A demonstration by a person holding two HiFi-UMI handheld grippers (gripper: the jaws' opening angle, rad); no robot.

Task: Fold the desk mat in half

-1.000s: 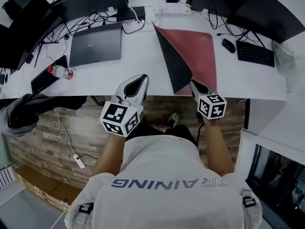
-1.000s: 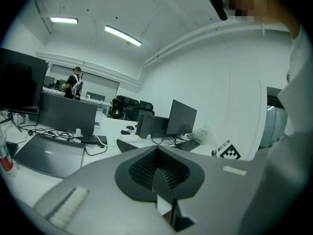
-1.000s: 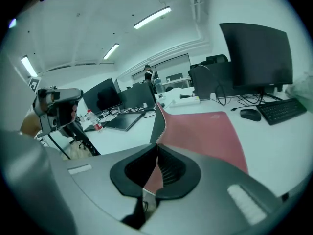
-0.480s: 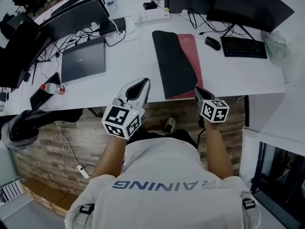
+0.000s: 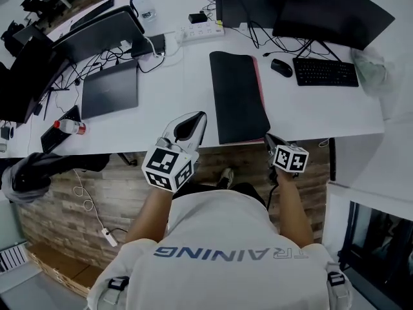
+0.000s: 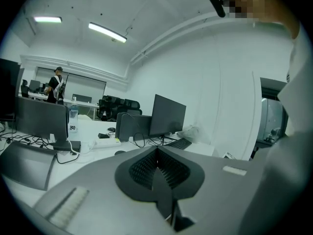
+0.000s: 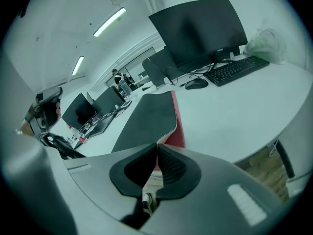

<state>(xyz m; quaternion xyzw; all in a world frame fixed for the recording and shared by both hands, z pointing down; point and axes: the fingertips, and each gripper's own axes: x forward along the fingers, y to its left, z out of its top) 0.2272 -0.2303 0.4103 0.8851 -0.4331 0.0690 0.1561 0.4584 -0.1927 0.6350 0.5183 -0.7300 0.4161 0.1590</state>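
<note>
Desk (image 5: 310, 108): white, spans left to right; bears all below.

Desk mat (image 5: 235, 95): centre-right of the desk, lying doubled over, black underside up; a thin red strip of the lower layer shows along the right long edge; long axis runs near to far; near short edge at the desk's near edge; fold judged laid down, the crease being the left long edge.

Laptop (image 5: 110, 89): closed, left of the mat, well apart.

Keyboard (image 5: 324, 72): far right, apart from the mat.

Left gripper (image 5: 197, 116): jaws together on nothing; above the near desk edge, just left of the mat, not touching it; the nearer tool to the crease.

Right gripper (image 5: 270, 137): at the mat's near right corner; jaws closed; in the right gripper view the top layer's corner runs into the tips (image 7: 156, 145), judged pinched; the mat extends away from it, far and slightly left.

Mouse (image 5: 281, 68): just beyond the mat's far right corner.
</note>
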